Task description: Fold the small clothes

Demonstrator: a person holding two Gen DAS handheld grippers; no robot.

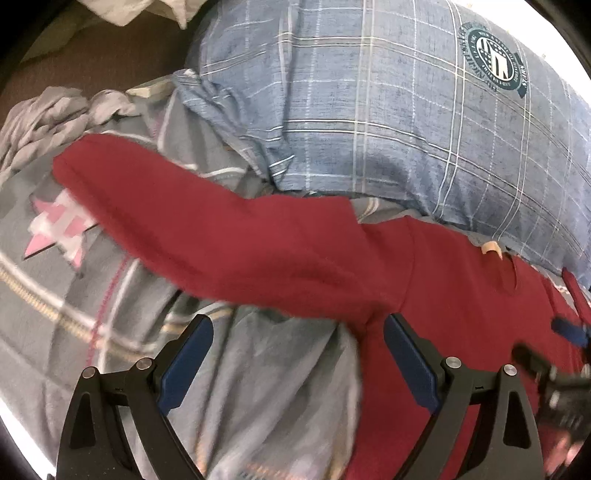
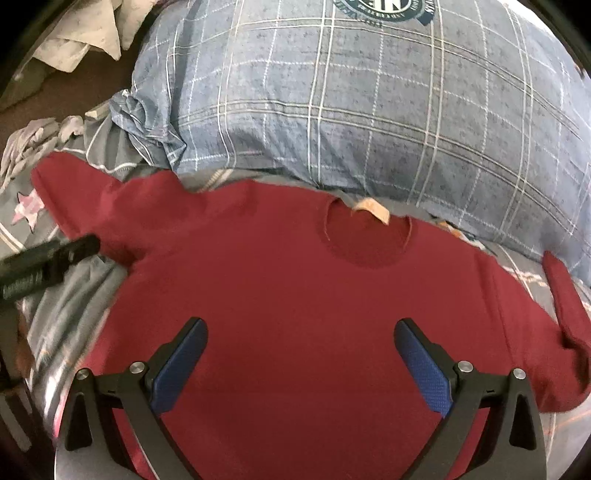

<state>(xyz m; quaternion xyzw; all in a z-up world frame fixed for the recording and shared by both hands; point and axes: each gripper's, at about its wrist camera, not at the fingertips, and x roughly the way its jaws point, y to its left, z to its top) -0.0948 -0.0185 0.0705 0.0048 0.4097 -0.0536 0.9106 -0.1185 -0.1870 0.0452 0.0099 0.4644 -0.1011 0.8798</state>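
Sweater (image 2: 295, 295) of dark red knit lies spread flat on the bed, front up, its round neckline and beige neck label (image 2: 371, 209) pointing toward the blue plaid pillow (image 2: 369, 110) that sits just beyond the collar. The garment rests on a grey patterned bedsheet (image 1: 55, 295) with pink stars. Taking the sweater as landmark: the right tool (image 2: 301, 332) hovers over its chest, below the neckline, jaws spread wide with nothing between the blue pads, both fingers framing bare red cloth. The left tool (image 1: 299, 328) stands at the sweater's left flank, just under the armpit where the left sleeve (image 1: 184, 221) meets the body; its jaws are also spread wide and hold nothing, one finger over the grey sheet, the other over the red body's edge. That left sleeve stretches out and away from the body across the sheet toward a crumpled grey-white cloth (image 1: 48, 114) near the bed's edge. The right sleeve (image 2: 565, 314) bends down along the sweater's opposite side, close to the pillow's lower corner. Pale crumpled fabric (image 2: 81, 33) lies beyond the pillow, well apart from the sweater.
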